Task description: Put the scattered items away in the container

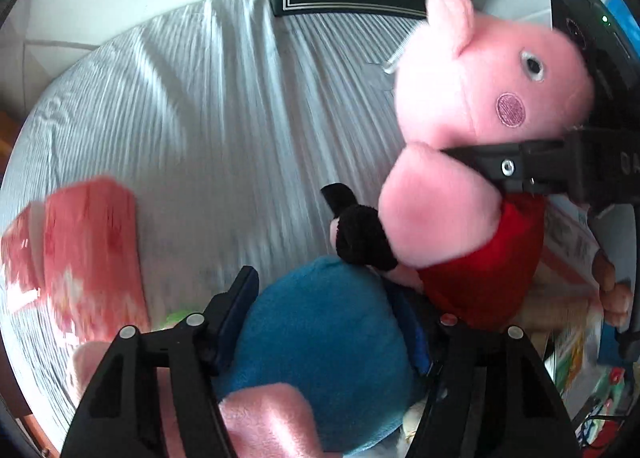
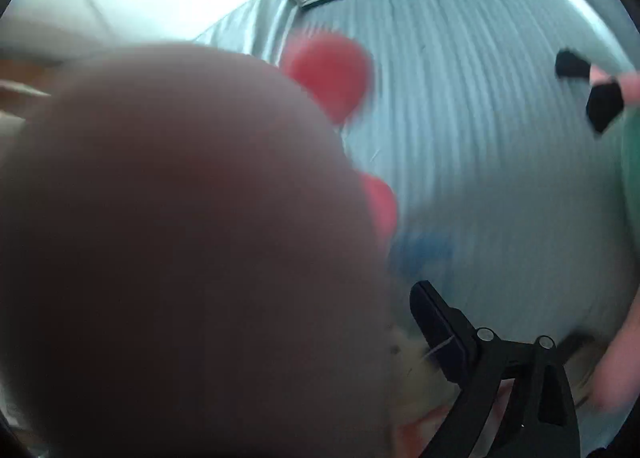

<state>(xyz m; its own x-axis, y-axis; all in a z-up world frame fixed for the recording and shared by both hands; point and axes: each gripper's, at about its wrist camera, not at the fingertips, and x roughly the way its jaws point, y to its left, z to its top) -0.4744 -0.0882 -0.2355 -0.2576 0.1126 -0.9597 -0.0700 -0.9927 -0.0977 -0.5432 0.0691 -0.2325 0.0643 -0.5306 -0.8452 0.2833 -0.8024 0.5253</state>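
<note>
1. While the left gripper [image 1: 332,322] clamps the blue-bodied plush [image 1: 320,354], the right gripper [image 1: 460,152] pinches the pink pig plush [image 1: 480,106] at its neck.
2. Both plushes hang above the striped sheet [image 1: 192,106].

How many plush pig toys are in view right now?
2. The red-dressed pig plush is clamped in the right claw; the blue-dressed pig plush sits between the left claw fingers. Others may be hidden.
</note>
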